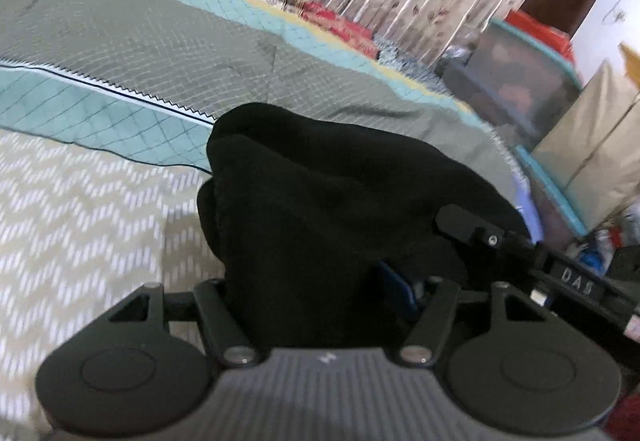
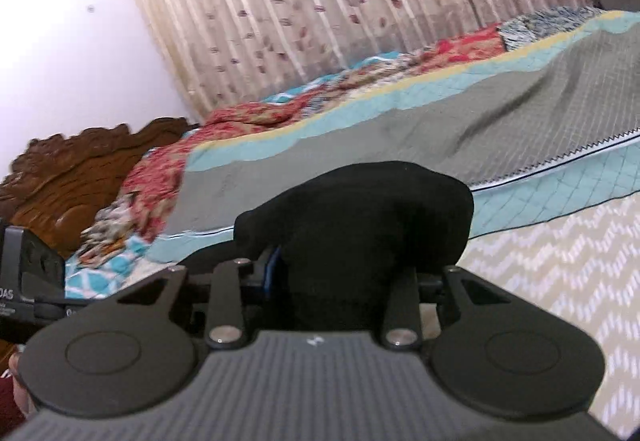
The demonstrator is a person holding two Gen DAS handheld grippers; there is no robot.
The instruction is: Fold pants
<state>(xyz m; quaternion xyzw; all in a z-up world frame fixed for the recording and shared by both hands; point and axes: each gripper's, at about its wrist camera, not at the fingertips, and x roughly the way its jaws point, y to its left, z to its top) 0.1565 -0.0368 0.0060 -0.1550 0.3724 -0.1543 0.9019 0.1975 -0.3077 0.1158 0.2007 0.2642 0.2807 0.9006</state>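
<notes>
The black pants [image 1: 320, 201] hang bunched in the left wrist view, above the bed. My left gripper [image 1: 316, 253] is shut on this cloth, which covers both of its fingers. One black finger [image 1: 464, 225] of my right gripper pokes in from the right, against the same bundle. In the right wrist view the pants [image 2: 360, 209] form a dark lump, and my right gripper [image 2: 340, 273] is shut on them with its tips hidden under the fabric. Part of the left gripper's body [image 2: 24, 265] shows at the left edge.
Below lies a bed with a cream chevron sheet [image 1: 80, 209] and a grey-green quilt with a teal border [image 1: 140, 29]. A floral blanket [image 2: 248, 121] runs along the far side under patterned curtains [image 2: 320, 1]. A carved wooden headboard [image 2: 72, 169] and storage boxes [image 1: 520, 81] flank the bed.
</notes>
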